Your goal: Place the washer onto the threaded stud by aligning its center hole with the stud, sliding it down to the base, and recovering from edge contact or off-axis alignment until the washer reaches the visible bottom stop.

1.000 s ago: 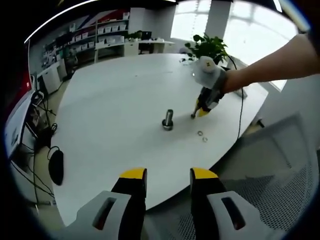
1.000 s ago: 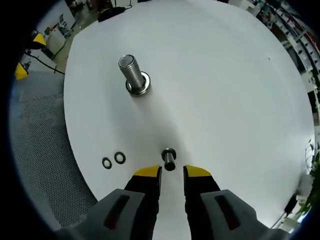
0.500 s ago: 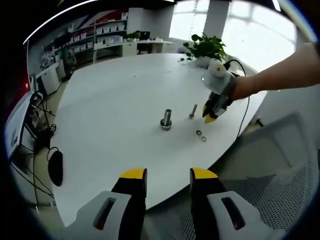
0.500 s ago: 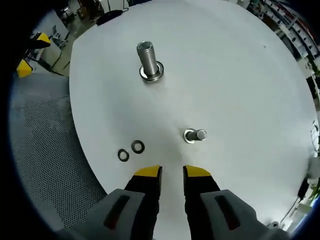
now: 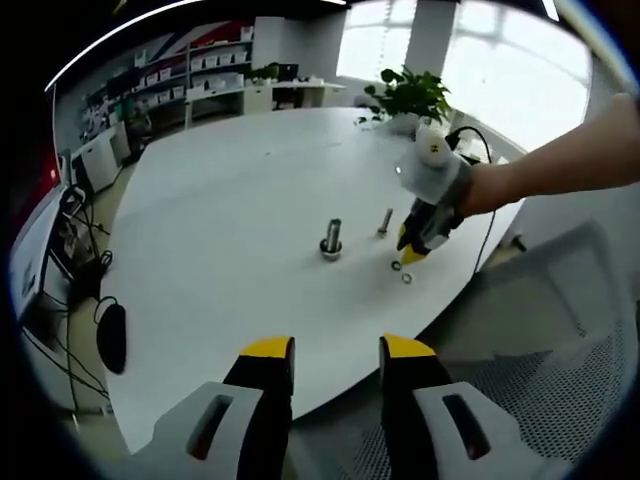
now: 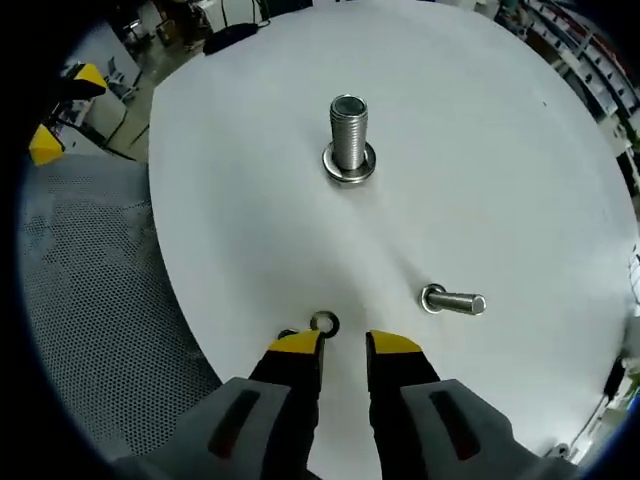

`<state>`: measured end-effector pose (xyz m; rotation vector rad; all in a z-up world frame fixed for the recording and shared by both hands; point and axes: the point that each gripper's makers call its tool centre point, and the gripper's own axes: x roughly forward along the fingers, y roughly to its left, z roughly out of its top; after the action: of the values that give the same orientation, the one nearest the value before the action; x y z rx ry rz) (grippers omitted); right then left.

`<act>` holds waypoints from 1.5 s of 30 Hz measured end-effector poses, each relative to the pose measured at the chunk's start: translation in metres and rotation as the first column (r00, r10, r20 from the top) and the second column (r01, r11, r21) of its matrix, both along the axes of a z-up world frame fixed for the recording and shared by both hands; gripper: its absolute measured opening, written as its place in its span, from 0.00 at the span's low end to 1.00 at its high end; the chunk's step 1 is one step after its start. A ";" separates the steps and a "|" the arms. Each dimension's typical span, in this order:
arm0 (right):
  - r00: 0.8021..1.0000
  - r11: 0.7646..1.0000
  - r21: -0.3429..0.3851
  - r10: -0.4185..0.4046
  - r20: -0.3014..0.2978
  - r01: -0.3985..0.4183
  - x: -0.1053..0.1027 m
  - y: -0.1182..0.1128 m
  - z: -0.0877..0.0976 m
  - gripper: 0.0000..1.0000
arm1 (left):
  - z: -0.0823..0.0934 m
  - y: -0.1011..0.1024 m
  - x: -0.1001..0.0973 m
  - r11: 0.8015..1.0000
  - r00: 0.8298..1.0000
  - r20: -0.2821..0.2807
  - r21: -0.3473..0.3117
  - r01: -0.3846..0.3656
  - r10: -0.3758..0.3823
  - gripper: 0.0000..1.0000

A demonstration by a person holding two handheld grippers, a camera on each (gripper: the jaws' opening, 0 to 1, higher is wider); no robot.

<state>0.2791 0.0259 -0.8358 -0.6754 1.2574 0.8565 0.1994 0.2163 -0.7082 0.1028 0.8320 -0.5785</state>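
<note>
Both grippers are showing grey moulded bodies [image 5: 215, 425] with slotted cut-outs and black fingers [image 6: 300, 375] tipped in yellow; a bare forearm [image 5: 560, 160] is entering from three o'clock.

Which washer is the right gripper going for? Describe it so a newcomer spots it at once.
On the white table, past the thick stud and the thin bolt, find the right gripper. The washer lies flat just ahead of its open jaws; its neighbour is half hidden by one jaw.

From off the near edge of the round white table [image 5: 220, 230], our left gripper view looks far across it toward the windows. Our right gripper view hangs close above that edge, facing down. We share both views' large upright threaded steel stud [image 5: 331, 238] [image 6: 348, 140].
</note>
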 end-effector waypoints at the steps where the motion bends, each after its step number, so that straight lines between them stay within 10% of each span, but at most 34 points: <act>1: 1.000 1.000 -0.004 0.004 -0.004 -0.004 -0.002 0.002 -0.001 0.19 | 0.000 0.000 0.000 1.000 1.000 0.002 0.001 0.000 0.000 0.32; 21: 1.000 1.000 -0.003 -0.017 0.007 0.017 0.004 -0.014 -0.004 0.18 | 0.001 0.000 0.000 1.000 1.000 0.001 -0.006 -0.001 0.001 0.32; 45: 0.986 0.985 -0.058 0.165 0.024 -0.163 0.008 -0.004 -0.005 0.15 | -0.001 0.002 0.000 1.000 1.000 -0.009 0.004 -0.007 0.007 0.31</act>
<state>0.2867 0.0220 -0.8408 -0.8422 1.2155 0.9456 0.1996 0.2180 -0.7095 0.1013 0.8417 -0.5713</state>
